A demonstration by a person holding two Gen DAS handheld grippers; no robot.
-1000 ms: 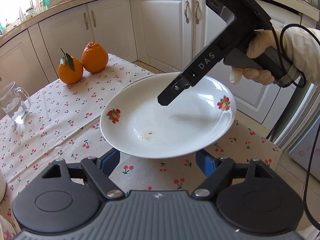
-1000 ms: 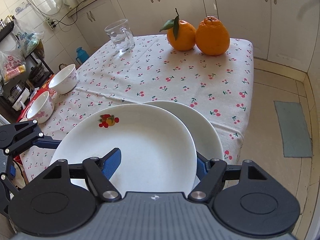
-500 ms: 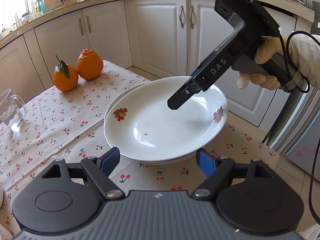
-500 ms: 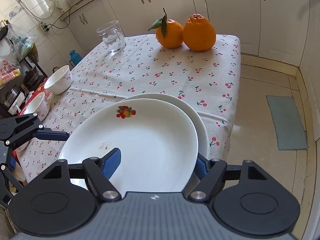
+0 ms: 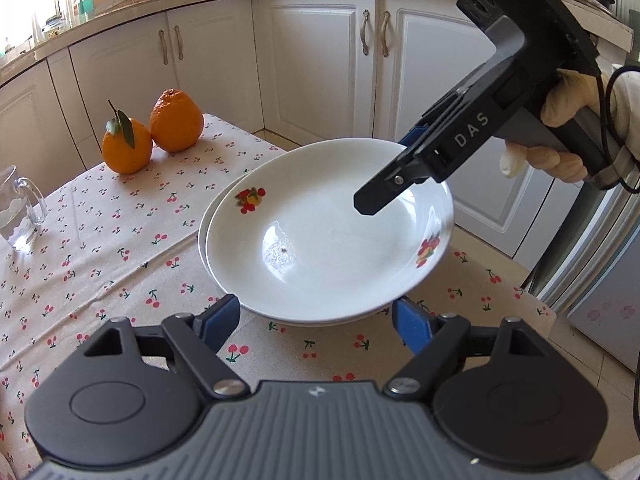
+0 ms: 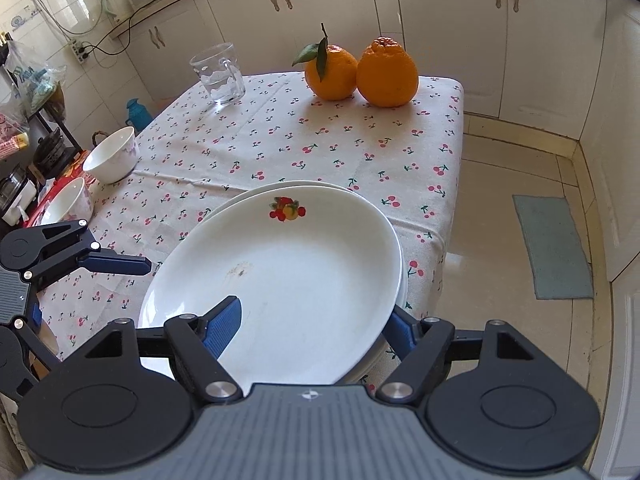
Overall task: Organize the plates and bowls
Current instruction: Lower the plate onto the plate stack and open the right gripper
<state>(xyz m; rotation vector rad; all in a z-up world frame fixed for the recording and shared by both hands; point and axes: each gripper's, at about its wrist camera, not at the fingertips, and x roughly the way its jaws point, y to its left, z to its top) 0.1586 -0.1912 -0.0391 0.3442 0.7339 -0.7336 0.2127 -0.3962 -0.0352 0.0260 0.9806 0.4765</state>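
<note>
The top plate (image 6: 296, 276) now lies nested on the lower plate (image 6: 402, 280) at the near corner of the table (image 6: 280, 140), so the plates read as stacked. The right gripper (image 6: 308, 328) straddles that plate's near rim, one pad above the plate's inner face and the other outside below the edge; its jaws have just been opening, with the plate between them, and no pad can be seen pressing on it. That looks like the release, which would leave the right hand free to draw off. The left gripper (image 5: 316, 320) stands wide at the plates' other side, nothing between its fingers, just short of the rim.

A second ago the top plate was lifted and tilted, well off-centre from the lower one, with much of the lower plate showing past its edge. Half a second ago it had come down almost over it. Now only a thin crescent of the lower plate shows. The right gripper has also drawn back a little toward the rim in the left view.

Two bowls (image 6: 112, 156) wait at the far-left edge of the table, apart from each other and not yet stacked; that seems the next job. The oranges (image 6: 360, 72) and the glass (image 6: 218, 74) sit at the far end, clear of the work
</note>
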